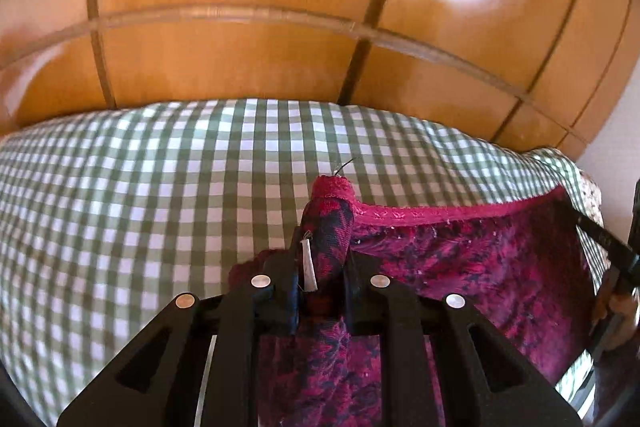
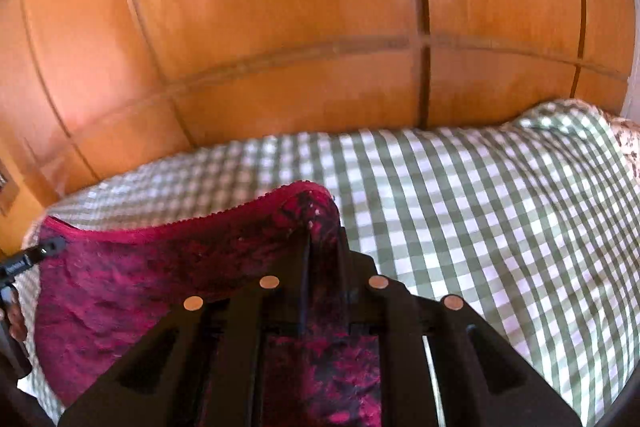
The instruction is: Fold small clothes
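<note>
In the left wrist view, the left gripper (image 1: 322, 267) sits at bottom centre with its jaws narrow, pinched on a bunched corner of the garment (image 1: 480, 267), a magenta and dark patterned piece with a pink lace hem. A small white tag (image 1: 309, 265) hangs beside the inner face of the left finger. The cloth stretches from there to the right edge of the frame, where the right gripper (image 1: 616, 251) shows only in part, a hand behind it. Under the cloth lies the cover (image 1: 140, 195), green and white check, filling the middle band. Wooden panels (image 1: 240, 59) fill the top.

In the right wrist view, the right gripper (image 2: 324, 267) at bottom centre is also nearly closed, clamped on the opposite corner of the garment (image 2: 140, 287). The cloth runs to the left edge, where the left gripper (image 2: 36, 255) holds the far corner. The cover (image 2: 500, 207) spreads across the right half; wooden panels (image 2: 280, 27) stand above it.
</note>
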Available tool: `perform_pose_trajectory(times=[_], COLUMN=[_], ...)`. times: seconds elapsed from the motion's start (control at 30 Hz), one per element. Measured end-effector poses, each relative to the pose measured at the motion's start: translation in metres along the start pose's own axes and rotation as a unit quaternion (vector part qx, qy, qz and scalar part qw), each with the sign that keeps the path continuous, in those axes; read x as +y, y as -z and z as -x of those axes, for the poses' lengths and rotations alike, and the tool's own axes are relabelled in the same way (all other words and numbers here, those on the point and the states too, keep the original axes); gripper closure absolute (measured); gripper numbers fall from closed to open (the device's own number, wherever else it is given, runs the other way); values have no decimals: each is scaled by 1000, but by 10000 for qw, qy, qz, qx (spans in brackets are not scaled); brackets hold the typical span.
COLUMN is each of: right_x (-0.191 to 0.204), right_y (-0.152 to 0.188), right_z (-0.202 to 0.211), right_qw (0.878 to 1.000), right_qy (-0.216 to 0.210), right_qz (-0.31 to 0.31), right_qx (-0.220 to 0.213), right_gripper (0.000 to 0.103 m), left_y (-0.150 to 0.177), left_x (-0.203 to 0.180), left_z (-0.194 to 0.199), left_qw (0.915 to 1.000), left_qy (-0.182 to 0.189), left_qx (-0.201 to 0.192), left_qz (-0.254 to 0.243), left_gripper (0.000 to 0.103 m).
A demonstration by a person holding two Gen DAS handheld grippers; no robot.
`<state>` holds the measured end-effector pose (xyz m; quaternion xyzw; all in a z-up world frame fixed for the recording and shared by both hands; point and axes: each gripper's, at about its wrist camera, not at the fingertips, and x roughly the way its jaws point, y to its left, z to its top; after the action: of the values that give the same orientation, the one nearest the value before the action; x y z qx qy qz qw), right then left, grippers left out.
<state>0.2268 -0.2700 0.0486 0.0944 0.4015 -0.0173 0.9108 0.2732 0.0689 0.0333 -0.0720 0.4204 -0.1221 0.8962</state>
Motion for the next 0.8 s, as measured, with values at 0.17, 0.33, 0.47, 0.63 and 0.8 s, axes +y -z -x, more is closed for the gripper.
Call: perform_pose_trajectory(times=[0.17,0.33,0.47,0.63,0.8], right_x=[-14,-17,-35,-58,-69], right_y=[9,6,20,69,136], right_z=[-32,-29,11,67,109], right_qw=[9989,9991,9985,9949,9859], right_qy=[186,58,-231,-637,-1094], right_qz=[-140,-164,-436,-684,-1082], right_qx=[405,382,247,368,657], right_gripper=[92,77,64,53,46], left_y=[-2,12,52,120,168], left_x=[8,29,33,27,21], left_z=[-27,3,43,76,83], left_qw=[9989,9975,9957,9905,9800], left_qy=[-173,-16,444,1010,1468], left_qx=[301,233,254,463,632], left_qz=[324,670,772,814,1189], left_gripper=[64,51,51,51,51])
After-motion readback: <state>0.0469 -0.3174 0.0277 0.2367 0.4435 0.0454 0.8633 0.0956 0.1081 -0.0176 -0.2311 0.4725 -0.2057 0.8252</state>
